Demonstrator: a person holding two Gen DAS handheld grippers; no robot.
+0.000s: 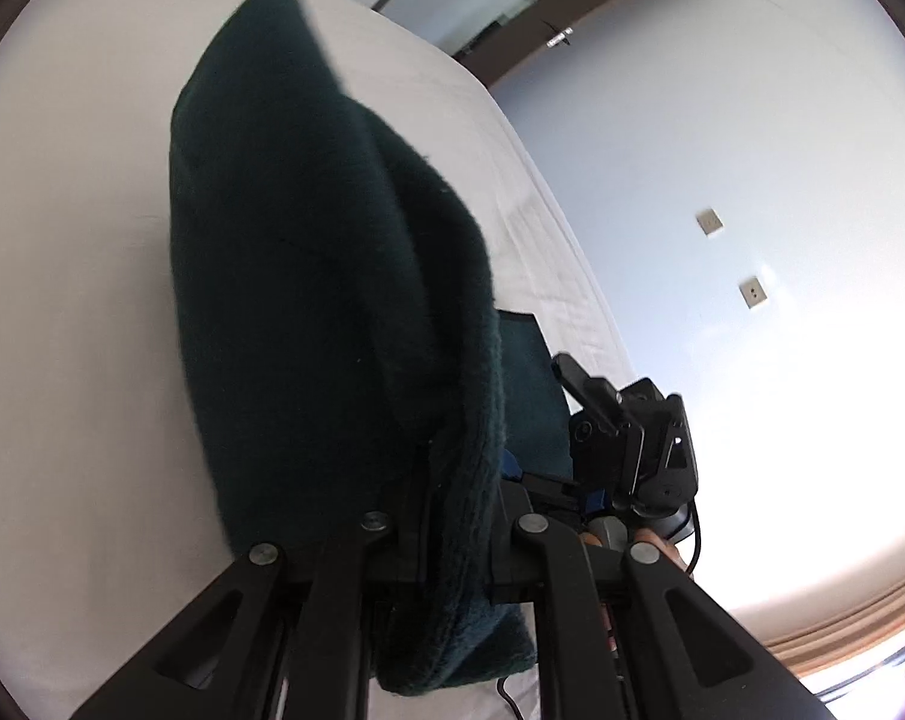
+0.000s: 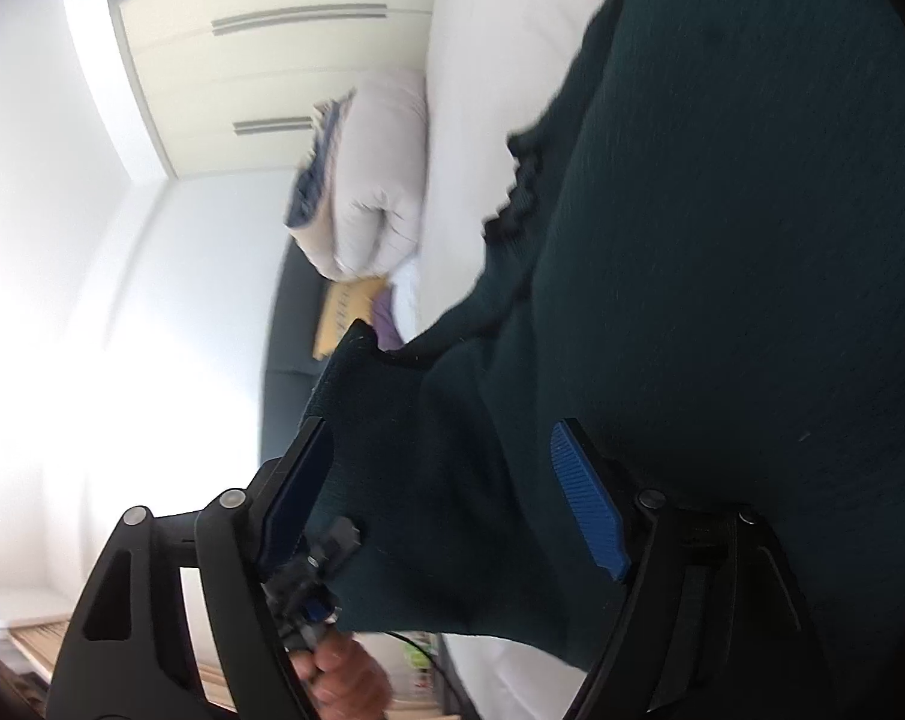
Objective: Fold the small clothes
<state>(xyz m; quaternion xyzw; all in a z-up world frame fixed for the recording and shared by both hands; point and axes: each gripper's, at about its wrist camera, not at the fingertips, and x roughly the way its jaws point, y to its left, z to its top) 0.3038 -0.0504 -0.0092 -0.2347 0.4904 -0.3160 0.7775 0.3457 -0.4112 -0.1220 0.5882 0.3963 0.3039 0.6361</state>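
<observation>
A dark green fleecy garment [image 1: 308, 276] hangs over the white bed [image 1: 62, 240]. My left gripper [image 1: 452, 516] is shut on a fold of it, and the cloth hides the fingertips. In the right wrist view the same garment [image 2: 722, 240] fills the right side, and a flap of it lies between the blue pads [image 2: 584, 504] of my right gripper [image 2: 440, 498], which stands wide open. The right pad is clear of the cloth. The right gripper's body [image 1: 632, 438] shows beside the garment. A person's hand [image 2: 344, 678] holds the left gripper [image 2: 314, 600] at the cloth's lower edge.
A folded pale quilt [image 2: 380, 180] lies on the bed sheet [image 2: 482, 60], with yellow and purple items [image 2: 344, 312] beside it. Cream wardrobe doors [image 2: 272, 60] stand behind. A pale wall with sockets [image 1: 710, 222] runs along the bed's far side.
</observation>
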